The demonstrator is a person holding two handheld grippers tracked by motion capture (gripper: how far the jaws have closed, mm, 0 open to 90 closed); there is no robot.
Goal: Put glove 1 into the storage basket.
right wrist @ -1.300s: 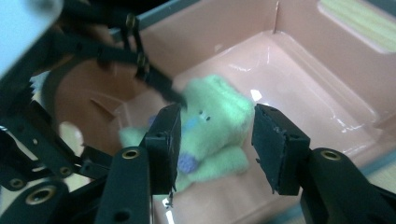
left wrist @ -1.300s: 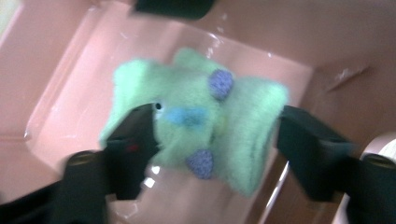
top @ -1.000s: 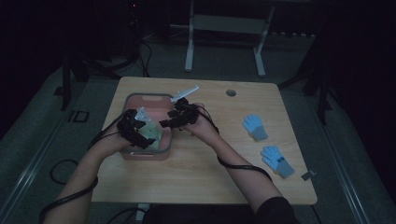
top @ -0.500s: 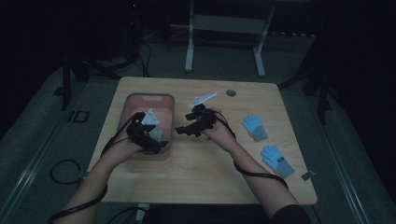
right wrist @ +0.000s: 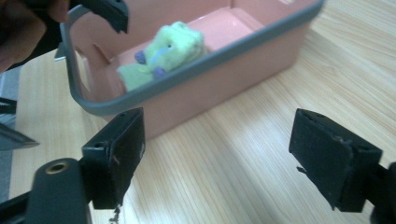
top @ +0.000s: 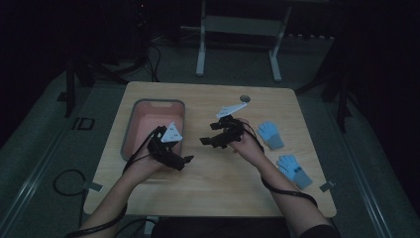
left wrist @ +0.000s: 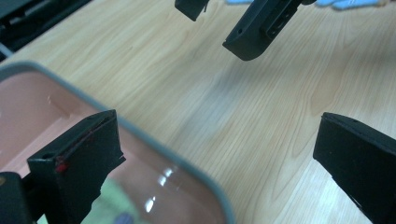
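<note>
- A pale green glove (right wrist: pixel 161 56) with small purple spots lies crumpled inside the pink bin (right wrist: pixel 243 70), in the upper left of the right gripper view.
- The bin has a grey rim and stands on the wooden worktop (top: pixel 208 188), left of centre in the high view.
- Left tongs (top: pixel 189 159) stand wide, nothing between them.
- Right tongs (top: pixel 204 141) have just been opening, wide and empty.
</note>
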